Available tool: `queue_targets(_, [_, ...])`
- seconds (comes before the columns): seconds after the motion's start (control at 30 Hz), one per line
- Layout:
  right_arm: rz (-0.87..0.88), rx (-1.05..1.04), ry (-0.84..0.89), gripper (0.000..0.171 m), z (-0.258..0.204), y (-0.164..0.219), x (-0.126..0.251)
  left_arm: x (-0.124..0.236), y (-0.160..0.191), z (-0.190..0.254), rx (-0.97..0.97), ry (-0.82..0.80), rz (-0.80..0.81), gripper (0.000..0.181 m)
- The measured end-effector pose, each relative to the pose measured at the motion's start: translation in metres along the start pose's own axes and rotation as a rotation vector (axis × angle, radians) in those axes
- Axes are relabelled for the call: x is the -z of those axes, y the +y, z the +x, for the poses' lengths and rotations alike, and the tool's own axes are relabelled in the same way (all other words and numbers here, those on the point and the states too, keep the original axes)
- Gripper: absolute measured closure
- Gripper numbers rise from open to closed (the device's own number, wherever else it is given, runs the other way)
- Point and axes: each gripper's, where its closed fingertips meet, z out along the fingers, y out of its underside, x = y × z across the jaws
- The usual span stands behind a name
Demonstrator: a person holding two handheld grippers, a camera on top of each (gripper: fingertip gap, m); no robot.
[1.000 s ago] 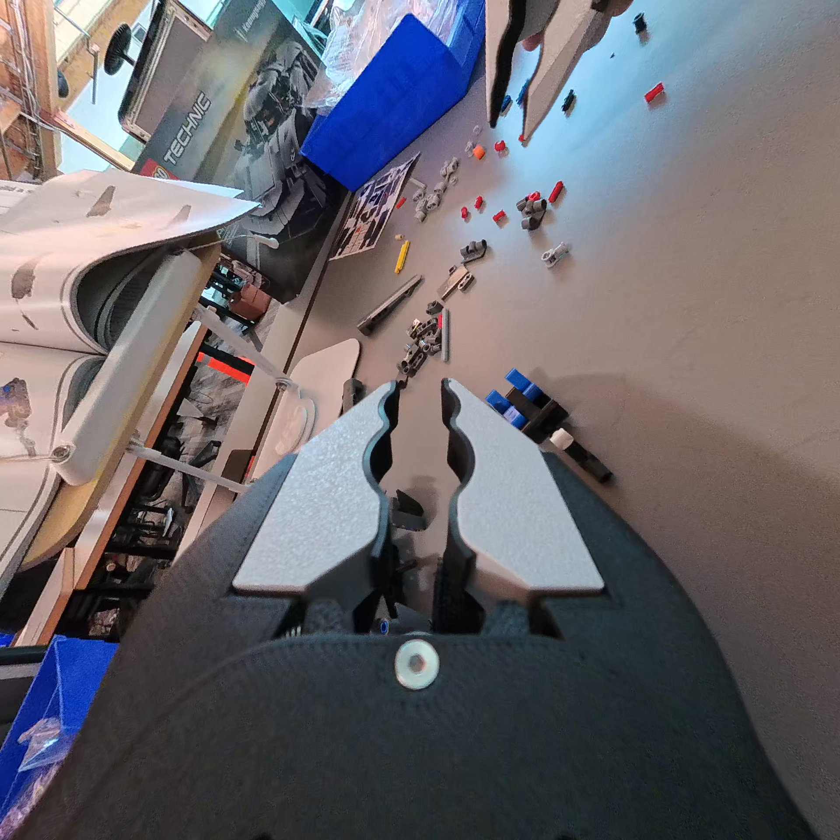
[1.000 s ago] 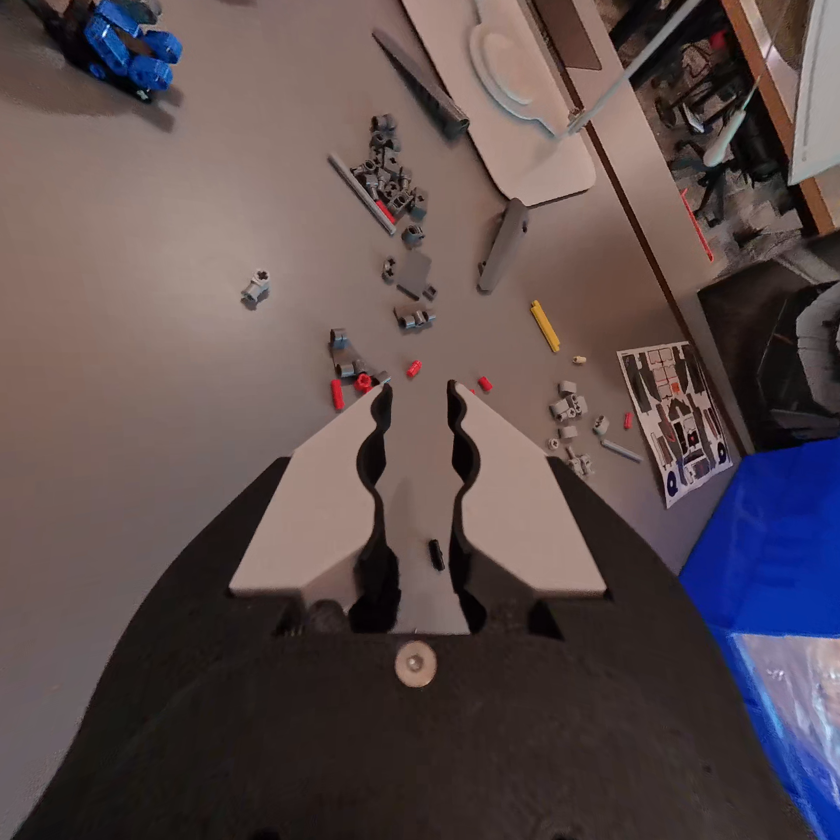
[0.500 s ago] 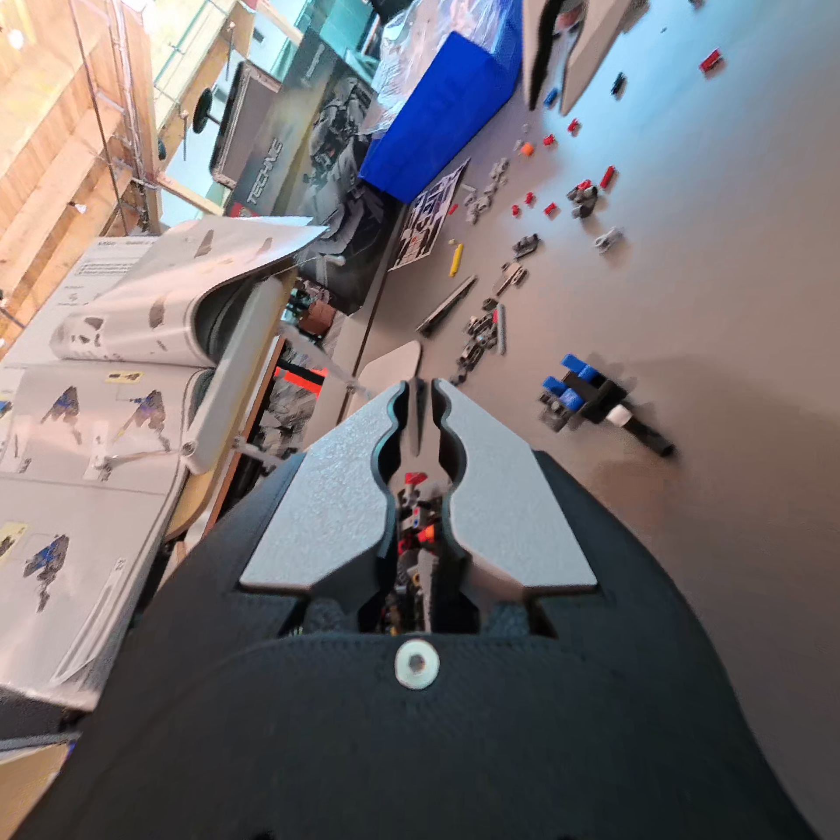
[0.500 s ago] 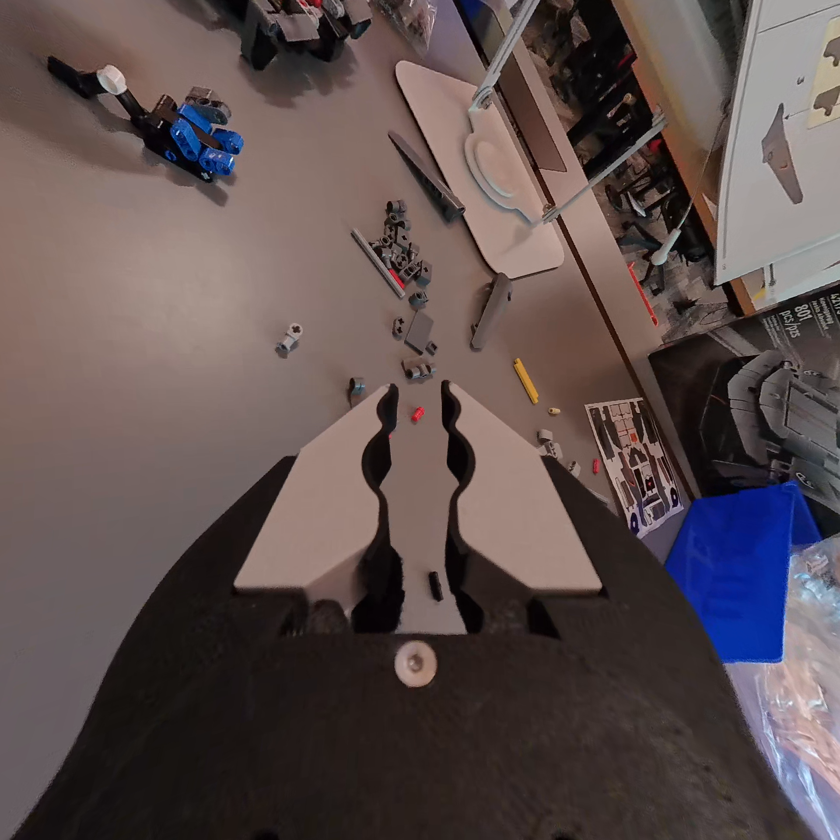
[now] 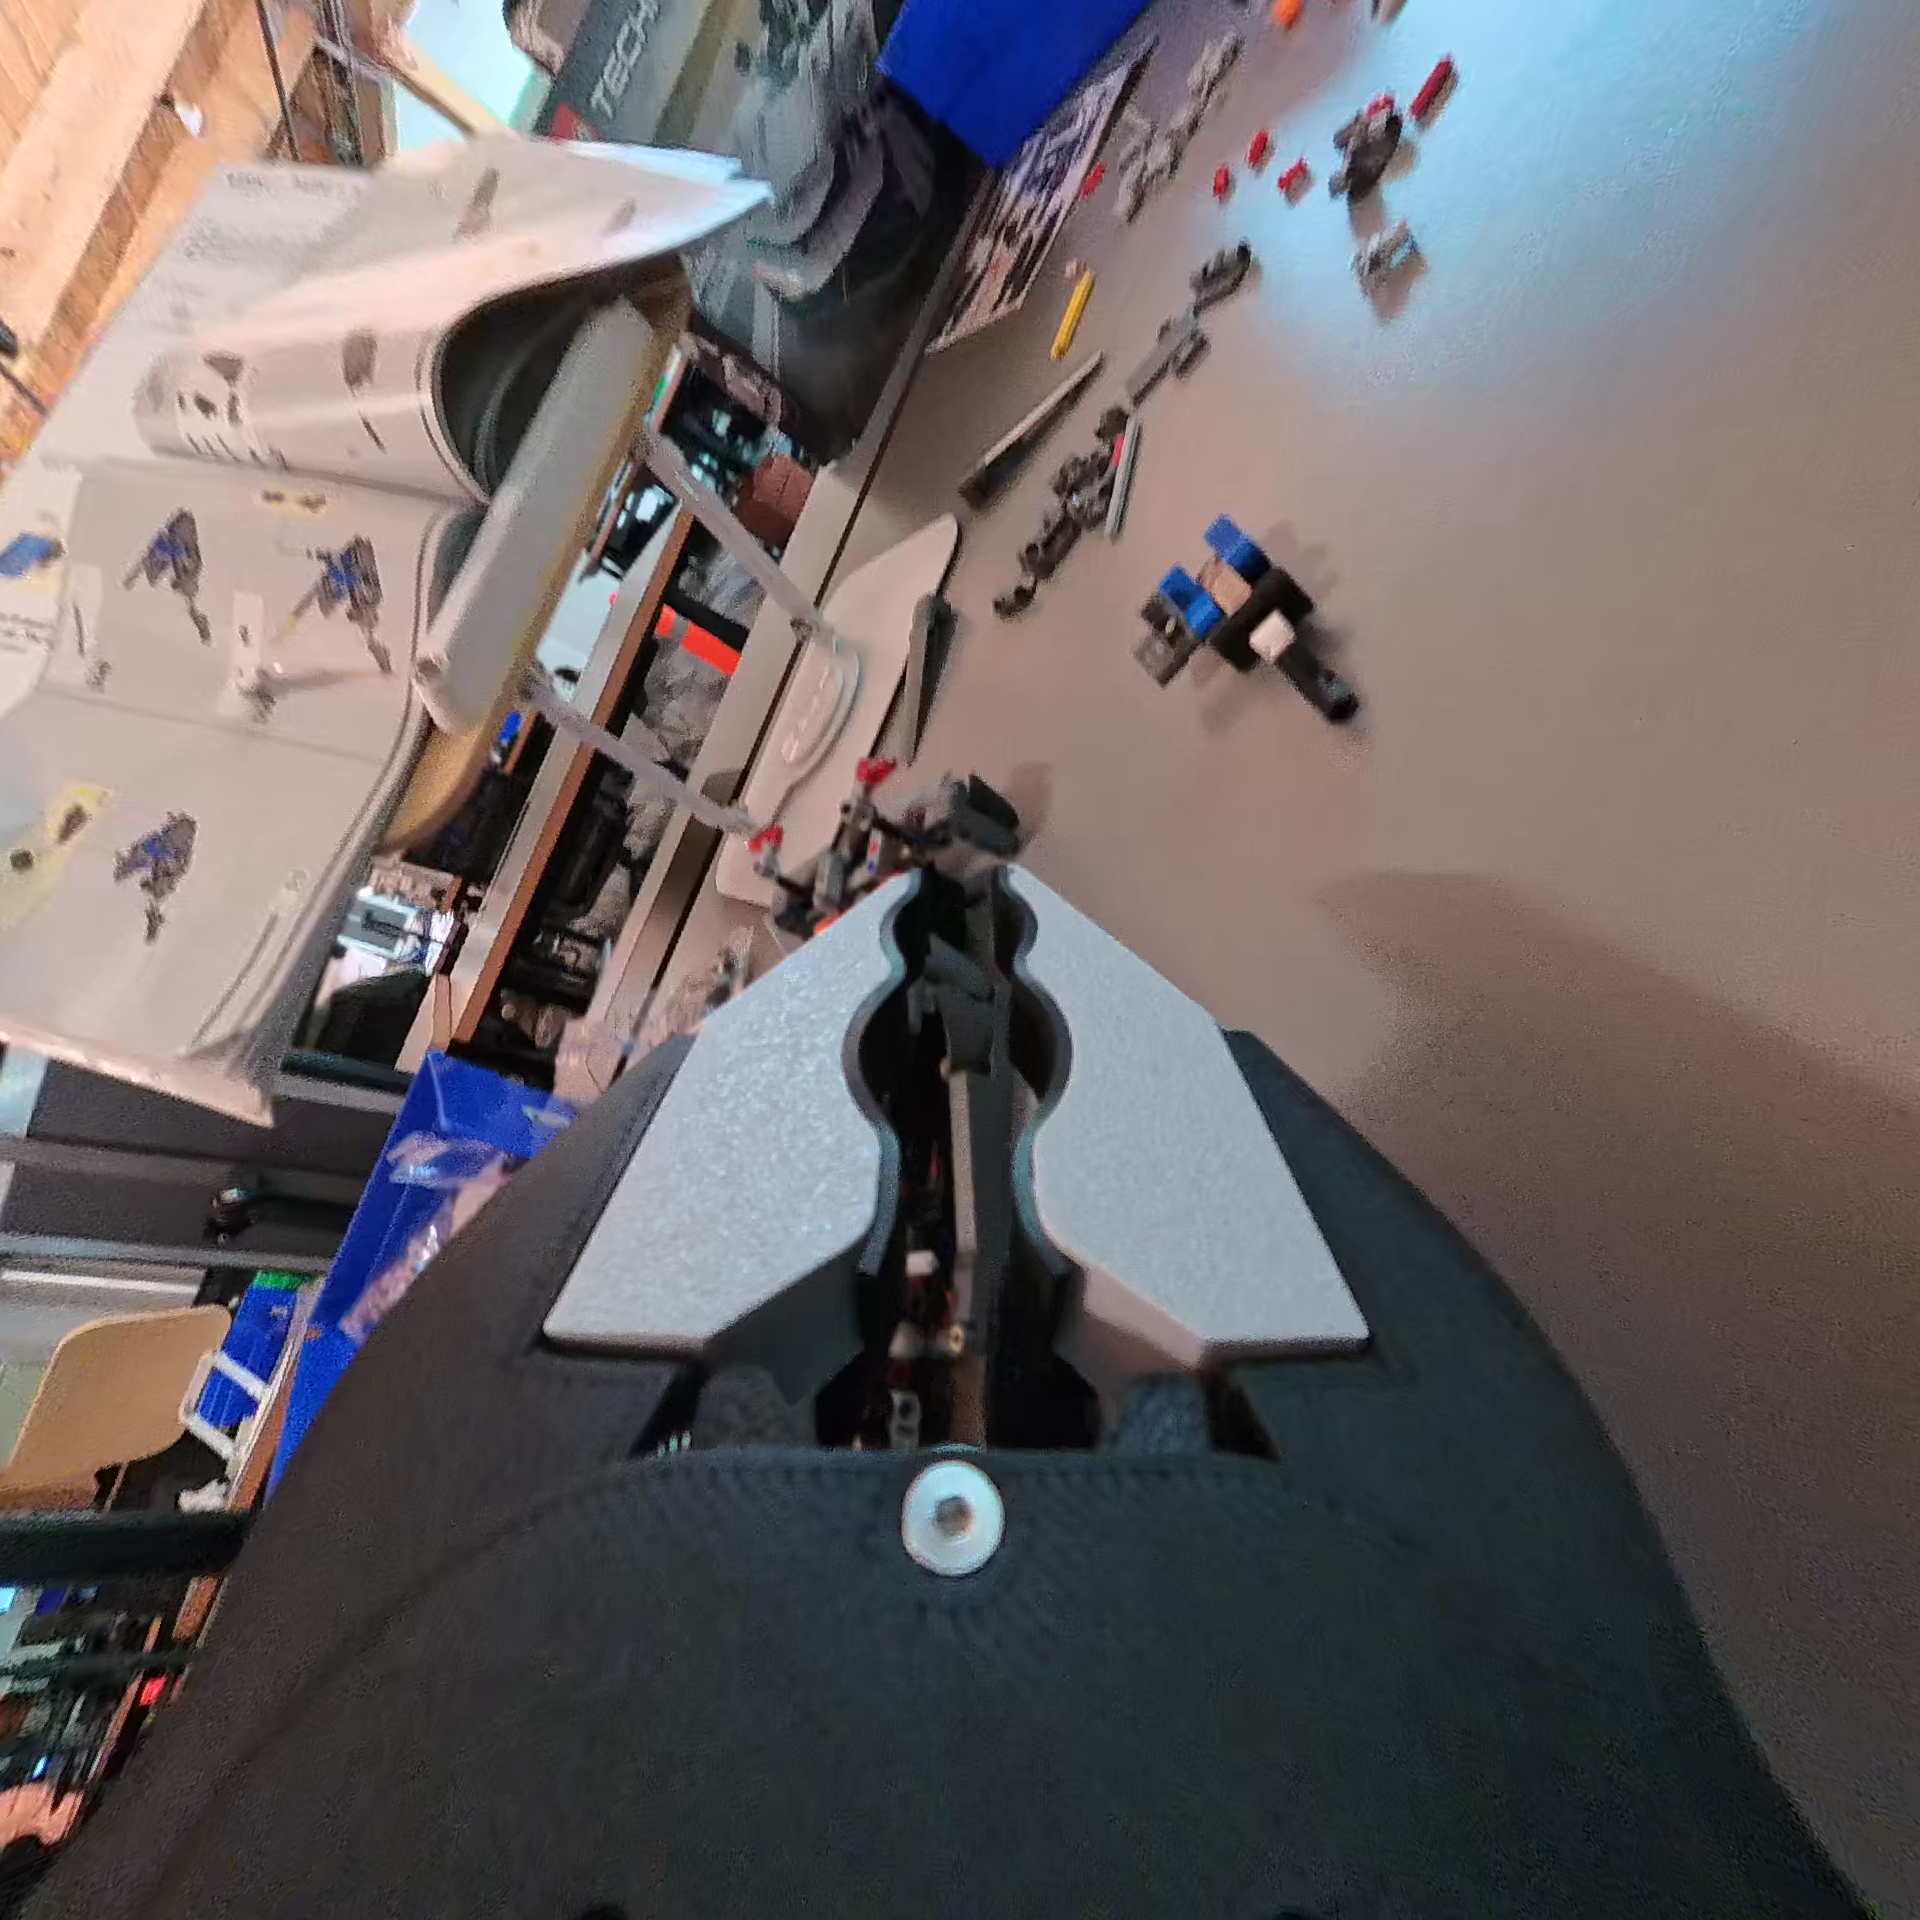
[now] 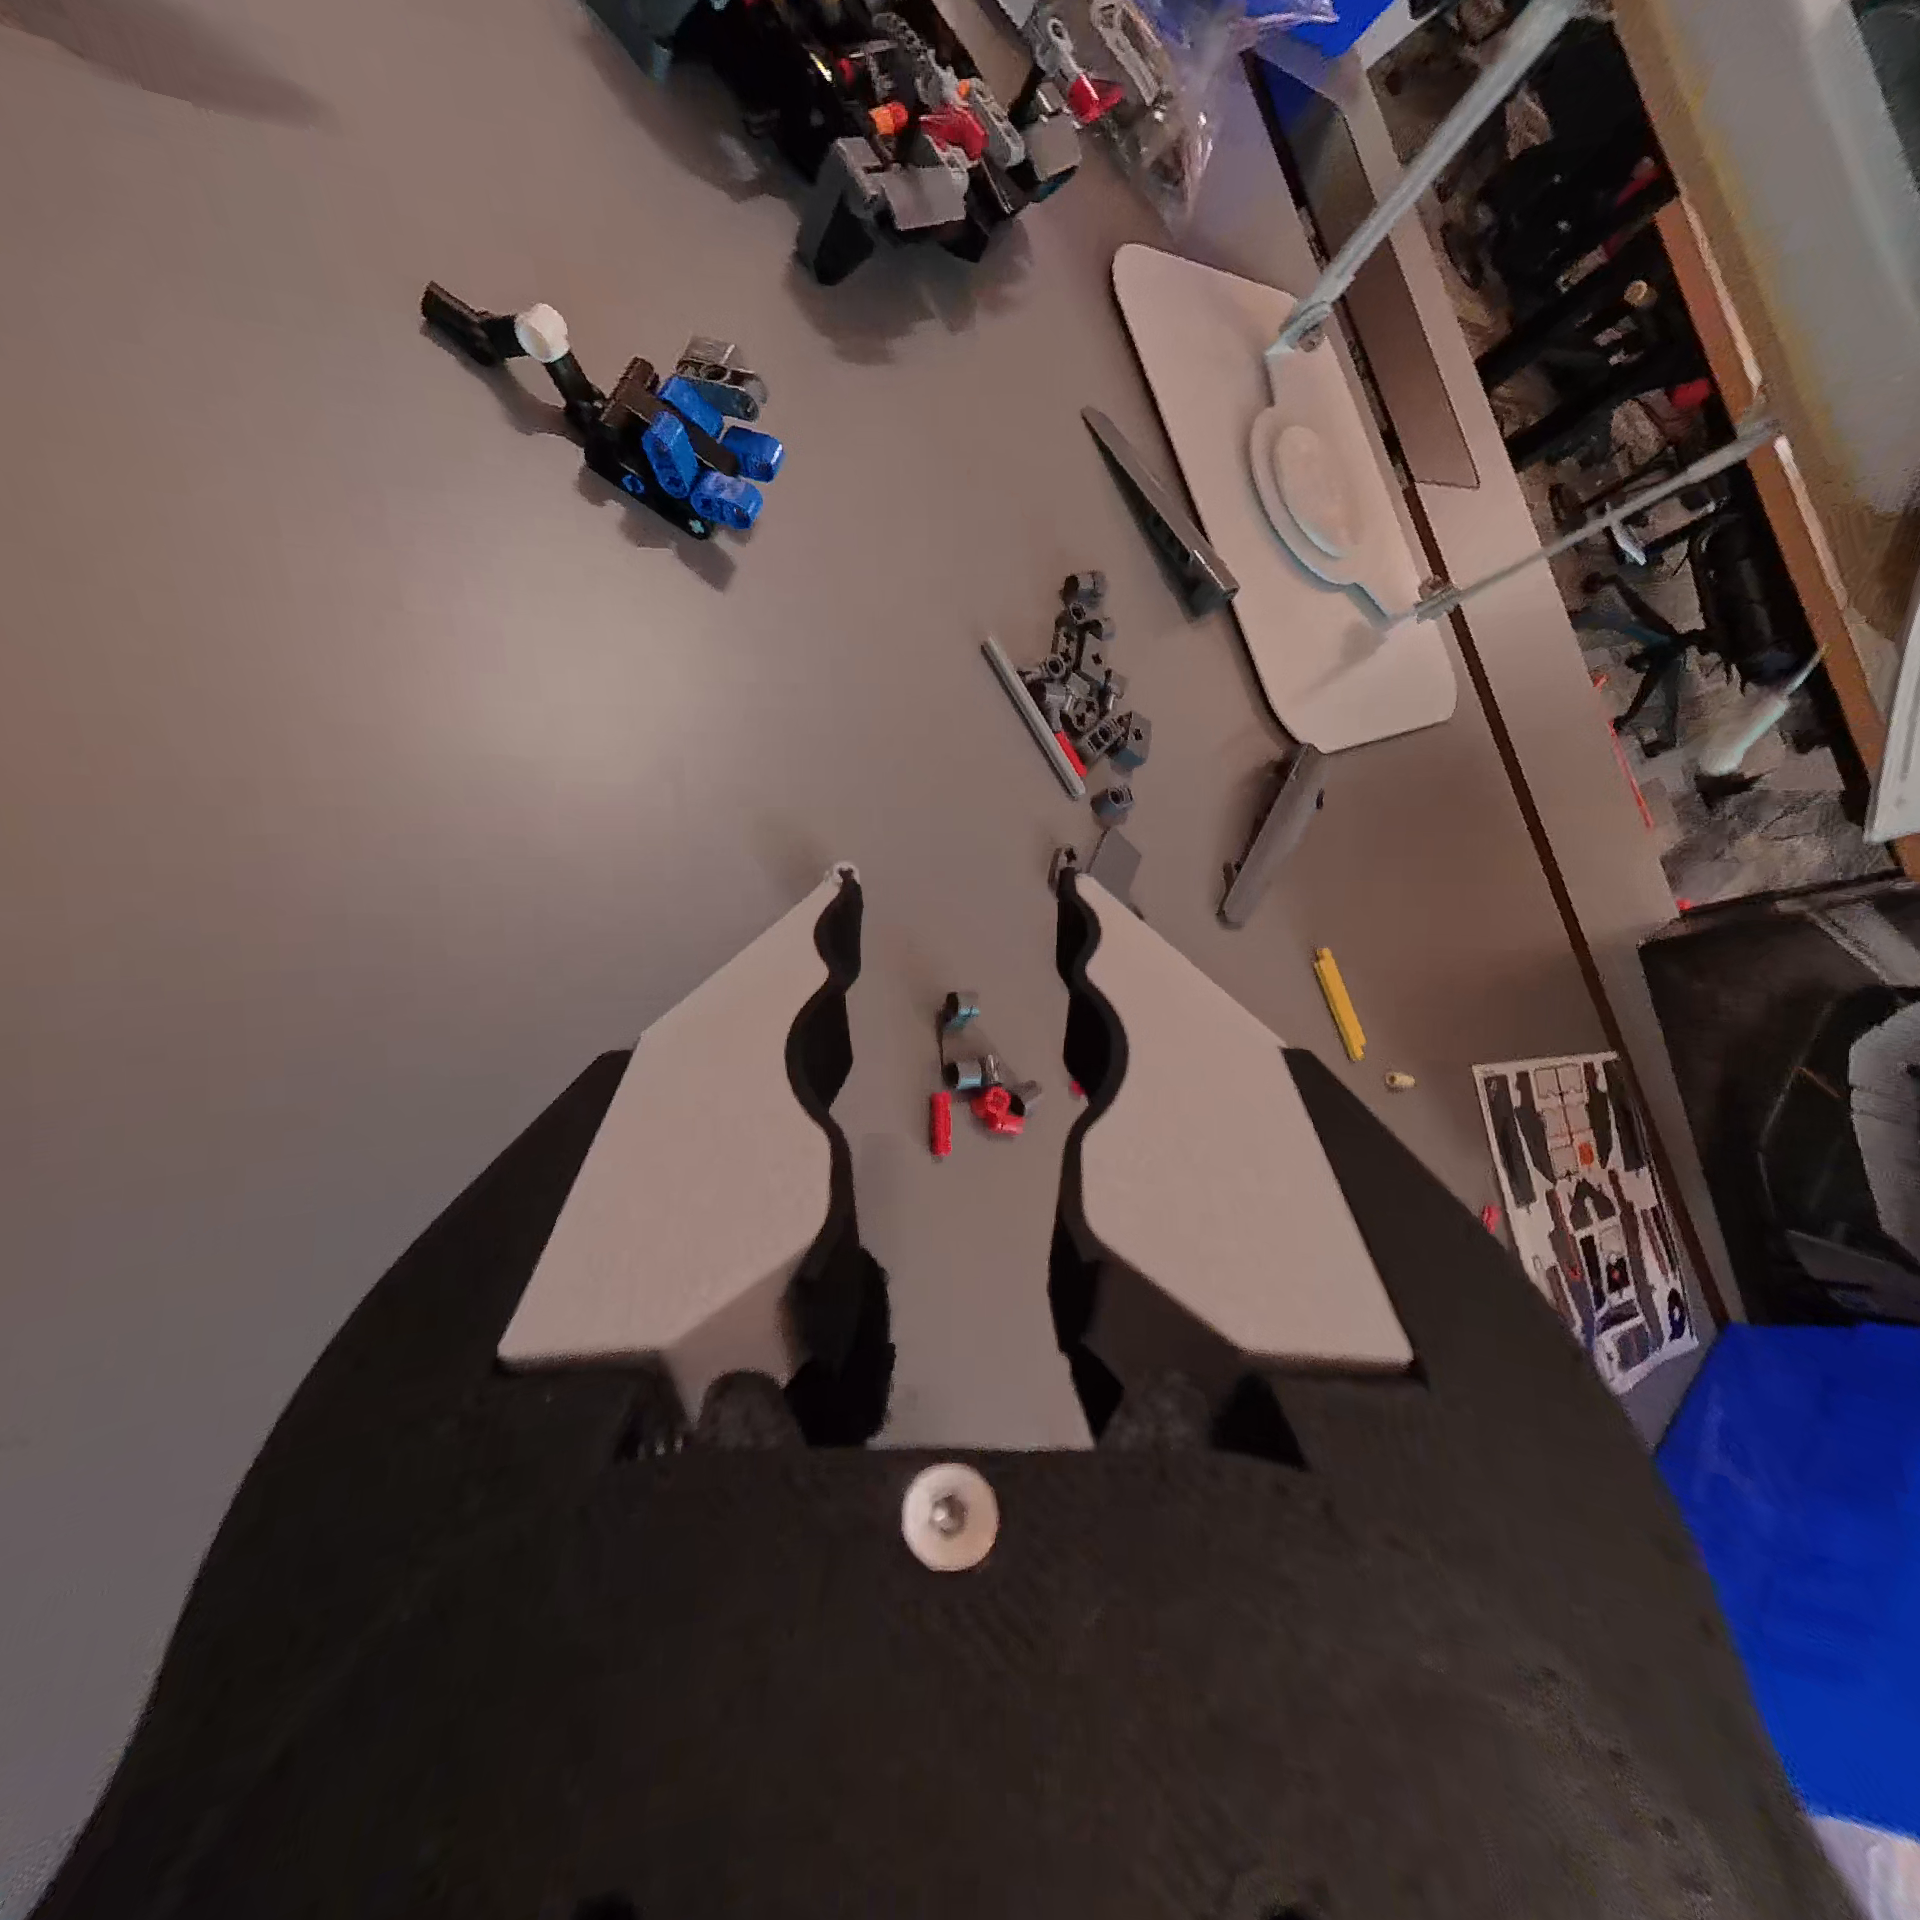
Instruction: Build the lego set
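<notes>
Left gripper (image 5: 958, 883): fingers drawn close, pinching the large dark lego assembly (image 5: 966, 997), whose grey and black parts fill the gap between them and stick out past the tips with red pins showing. The left wrist view is blurred by motion, so finer detail of the grip is unclear.

Right gripper (image 6: 954, 883): fingers spread wide, holding nothing, hanging above the grey worktop (image 6: 364, 779). A small cluster of red and grey pieces (image 6: 971, 1081) lies on the worktop in the gap between the fingers.

Large dark lego assembly, right wrist view (image 6: 894, 135): black and grey body with red and orange parts, near the far edge of the worktop.

Blue and black sub-assembly (image 6: 675, 447): blue connectors on a black beam, with a black rod carrying a white ball; it lies apart from the loose parts, toward the middle of the worktop. Also seen in the left wrist view (image 5: 1231, 613).

Pile of dark grey connectors (image 6: 1086, 686): beside a long grey axle, near the edge of the worktop that carries the stand.

White stand base (image 6: 1288, 499): flat, rounded plate at that same edge, with thin metal rods rising from it.

Yellow axle (image 6: 1338, 1003): alone, near the same edge, close to the sticker sheet (image 6: 1579, 1216).

Blue bin (image 6: 1808, 1538): beyond the sticker sheet, toward the worktop's corner.

Instruction booklet (image 5: 208, 582): open, pages curling, raised on the stand past the worktop's edge.
</notes>
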Motion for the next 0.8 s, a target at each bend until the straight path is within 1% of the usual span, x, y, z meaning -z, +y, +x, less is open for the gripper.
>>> queue_targets(0.07, [0.004,0.014,0.001,0.134,-0.002,-0.004,-0.004,-0.001,0.015,0.006,0.028,-0.003,-0.031,0.172])
queue_targets(0.13, [0.031,-0.001,-0.017,0.134,-0.005,-0.011,-0.007,-0.004,0.024,0.016,0.081,0.004,-0.024,0.172])
queue_targets(0.17, [0.049,-0.01,-0.031,0.134,-0.008,-0.015,-0.008,-0.006,0.031,0.022,0.071,0.024,-0.06,0.169])
queue_targets(0.2, [0.065,-0.02,-0.049,0.134,-0.011,-0.019,-0.01,-0.007,0.033,0.017,0.042,-0.022,-0.085,0.165])
queue_targets(0.23, [0.079,-0.028,-0.068,0.134,-0.015,-0.023,-0.012,-0.006,0.031,0.013,0.027,-0.051,-0.073,0.167])
queue_targets(0.3, [0.088,-0.028,-0.086,0.133,-0.021,-0.028,-0.018,-0.006,0.026,0.016,0.058,-0.03,-0.053,0.164])
queue_targets(0.47, [0.093,-0.009,-0.118,0.132,-0.033,-0.041,-0.032,-0.003,0.025,0.011,0.051,-0.066,-0.043,0.167])
queue_targets(0.53, [0.102,-0.033,-0.147,0.129,-0.038,-0.049,-0.038,-0.003,0.023,0.01,0.047,-0.072,-0.034,0.169])
queue_targets(0.63, [0.067,-0.062,-0.188,0.123,-0.048,-0.056,-0.054,-0.004,0.024,0.008,0.037,-0.087,-0.046,0.169])
queue_targets(0.7, [0.021,-0.101,-0.217,0.115,-0.054,-0.058,-0.068,-0.004,0.023,0.007,0.042,-0.087,-0.04,0.17])
queue_targets(0.8, [-0.016,-0.14,-0.255,0.114,-0.061,-0.06,-0.086,-0.002,0.022,0.006,0.047,-0.09,-0.03,0.17])
